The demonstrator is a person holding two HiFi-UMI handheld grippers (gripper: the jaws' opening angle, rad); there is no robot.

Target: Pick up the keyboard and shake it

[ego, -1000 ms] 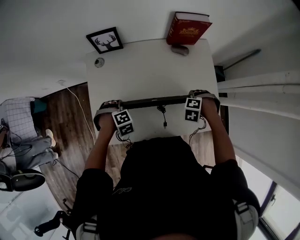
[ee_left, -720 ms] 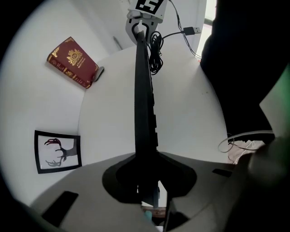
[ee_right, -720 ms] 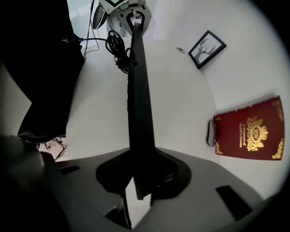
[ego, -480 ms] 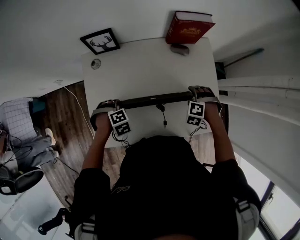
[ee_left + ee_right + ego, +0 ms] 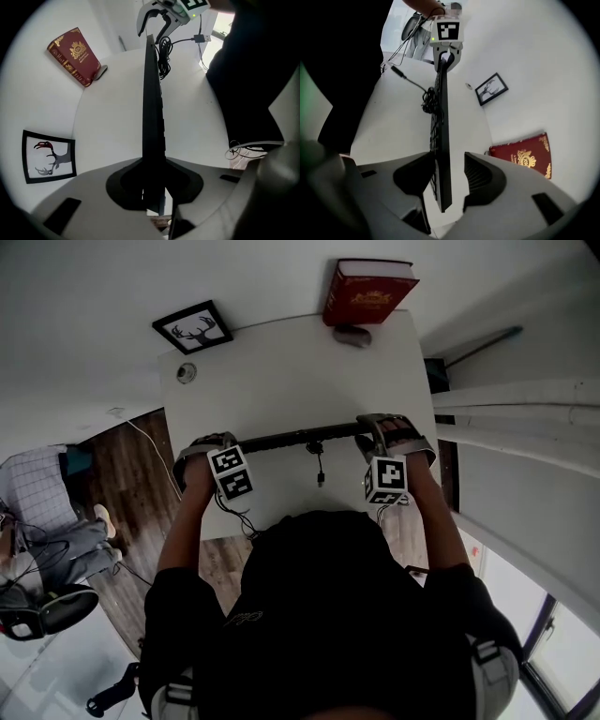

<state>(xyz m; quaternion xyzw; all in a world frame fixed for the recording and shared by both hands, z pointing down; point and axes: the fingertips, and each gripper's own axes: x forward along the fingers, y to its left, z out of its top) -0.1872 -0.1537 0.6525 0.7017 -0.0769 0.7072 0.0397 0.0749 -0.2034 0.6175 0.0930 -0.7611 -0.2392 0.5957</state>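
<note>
Only — left gripper (image 5: 153, 185) clamps keyboard (image 5: 152, 103)

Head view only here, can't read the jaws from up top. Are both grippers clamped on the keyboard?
Observer: No. The left gripper is shut on one end of the keyboard, its pads pressed against both faces.
Operator: And the right?
Observer: The right gripper is open. The keyboard's other end stands between its jaws, with a clear gap to the pad on the side of the red book.
</note>
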